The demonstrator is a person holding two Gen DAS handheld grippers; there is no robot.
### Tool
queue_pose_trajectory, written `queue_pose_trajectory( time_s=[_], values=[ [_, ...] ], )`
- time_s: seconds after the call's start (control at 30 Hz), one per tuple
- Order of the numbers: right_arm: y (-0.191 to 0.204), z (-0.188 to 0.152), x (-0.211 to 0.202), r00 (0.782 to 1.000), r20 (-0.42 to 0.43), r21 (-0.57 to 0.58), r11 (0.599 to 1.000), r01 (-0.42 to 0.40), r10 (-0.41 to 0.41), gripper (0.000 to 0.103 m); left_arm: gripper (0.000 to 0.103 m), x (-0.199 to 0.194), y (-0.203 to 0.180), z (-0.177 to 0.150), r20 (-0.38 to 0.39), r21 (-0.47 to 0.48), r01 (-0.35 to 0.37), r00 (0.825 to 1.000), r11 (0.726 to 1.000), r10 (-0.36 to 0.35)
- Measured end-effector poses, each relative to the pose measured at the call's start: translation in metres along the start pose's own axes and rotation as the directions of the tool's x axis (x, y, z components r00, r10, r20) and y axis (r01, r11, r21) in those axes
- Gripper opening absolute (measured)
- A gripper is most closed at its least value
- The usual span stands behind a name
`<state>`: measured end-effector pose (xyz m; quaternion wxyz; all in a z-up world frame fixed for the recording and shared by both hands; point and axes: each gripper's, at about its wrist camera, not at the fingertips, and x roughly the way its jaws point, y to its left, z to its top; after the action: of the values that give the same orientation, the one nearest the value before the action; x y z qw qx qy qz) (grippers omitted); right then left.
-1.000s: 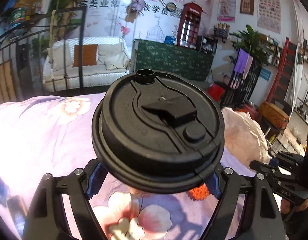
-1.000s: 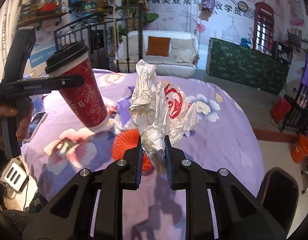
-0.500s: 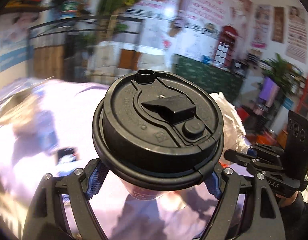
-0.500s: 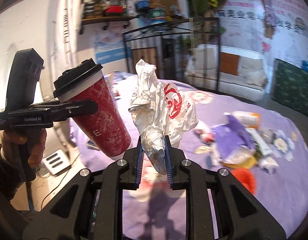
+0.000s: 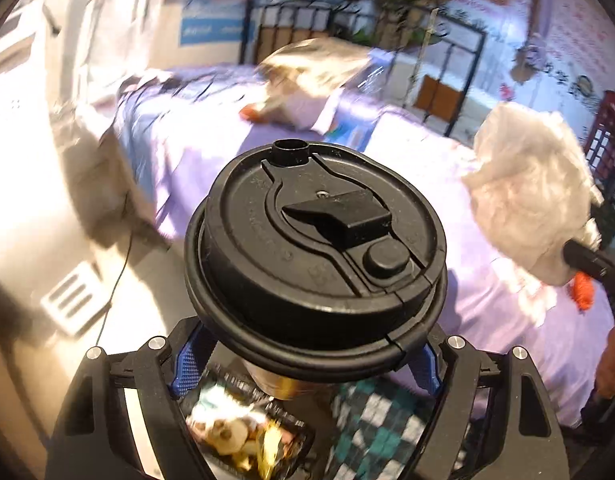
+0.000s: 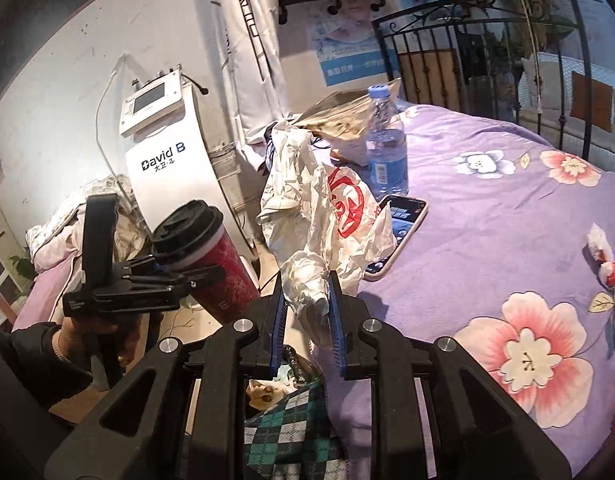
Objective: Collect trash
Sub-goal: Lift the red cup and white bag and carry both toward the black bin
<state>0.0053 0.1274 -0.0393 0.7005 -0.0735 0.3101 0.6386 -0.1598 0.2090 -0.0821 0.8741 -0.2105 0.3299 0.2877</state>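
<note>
Holding the red cup [image 6: 223, 268] in your left gripper [image 5: 307, 364] and pinching the crumpled bag [image 6: 327, 224] between the right fingers [image 6: 334, 320], you are above the trash bin [image 6: 275, 392] beside the bed [image 6: 507, 208]; releasing too early could miss it; the cup may spill.

Red cup [image 6: 223, 276], purple floral bedspread [image 6: 507, 208]

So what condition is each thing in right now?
Red cup: lid on, tilted, gripped by the left jaws.
Crumpled wrapper: pinched in the right jaws.
Water bottle: capped, upright on the bed.
Phone: screen lit, lying flat.
</note>
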Motion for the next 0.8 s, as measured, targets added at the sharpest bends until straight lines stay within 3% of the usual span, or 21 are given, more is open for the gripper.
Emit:
queue_pose_trajectory(
  time_s=[0.13,0.3,0.4,0.47,0.53,0.6,0.63,0.67,0.73,0.8],
  values=[
    [0.006,-0.008,0.005,1.000,-0.015,0.002,1.000,-0.024,0.024,0.020,0.079,0.007,0.024,-0.012,0.014,-0.056,0.012,1.000,0.998,-0.011],
    [-0.018,0.000,-0.030,0.997,0.053,0.047,0.997,0.061,-0.064,0.020,0.079,-0.015,-0.008,-0.001,0.134,0.096,0.028,0.990,0.995,-0.041],
    [-0.039,-0.004,-0.066,0.974,0.113,0.104,0.977,0.187,-0.198,0.020,0.079,-0.025,-0.035,0.013,0.164,0.153,0.121,0.976,0.981,-0.146],
    [-0.054,-0.010,-0.093,0.946,0.145,0.157,0.951,0.268,-0.290,0.020,0.079,-0.029,-0.060,0.024,0.165,0.188,0.215,0.955,0.958,-0.247],
    [-0.068,-0.020,-0.130,0.897,0.170,0.215,0.903,0.371,-0.408,0.020,0.079,-0.033,-0.089,0.033,0.159,0.250,0.310,0.921,0.917,-0.355],
    [-0.081,-0.033,-0.165,0.831,0.182,0.265,0.840,0.474,-0.526,0.020,0.079,-0.035,-0.120,0.039,0.142,0.304,0.407,0.875,0.861,-0.464],
    [-0.088,-0.042,-0.189,0.775,0.176,0.299,0.783,0.545,-0.606,0.020,0.079,-0.036,-0.140,0.041,0.120,0.334,0.466,0.842,0.820,-0.527],
    [-0.094,-0.050,-0.207,0.734,0.163,0.331,0.737,0.589,-0.659,0.020,0.079,-0.035,-0.158,0.043,0.094,0.352,0.519,0.808,0.779,-0.582],
    [-0.112,-0.072,-0.250,0.628,0.106,0.416,0.608,0.676,-0.771,0.020,0.079,-0.034,-0.200,0.045,0.015,0.393,0.626,0.728,0.674,-0.685],
    [-0.127,-0.099,-0.287,0.529,0.035,0.483,0.477,0.734,-0.848,0.020,0.079,-0.036,-0.240,0.040,-0.044,0.440,0.688,0.659,0.578,-0.751]
  ],
)
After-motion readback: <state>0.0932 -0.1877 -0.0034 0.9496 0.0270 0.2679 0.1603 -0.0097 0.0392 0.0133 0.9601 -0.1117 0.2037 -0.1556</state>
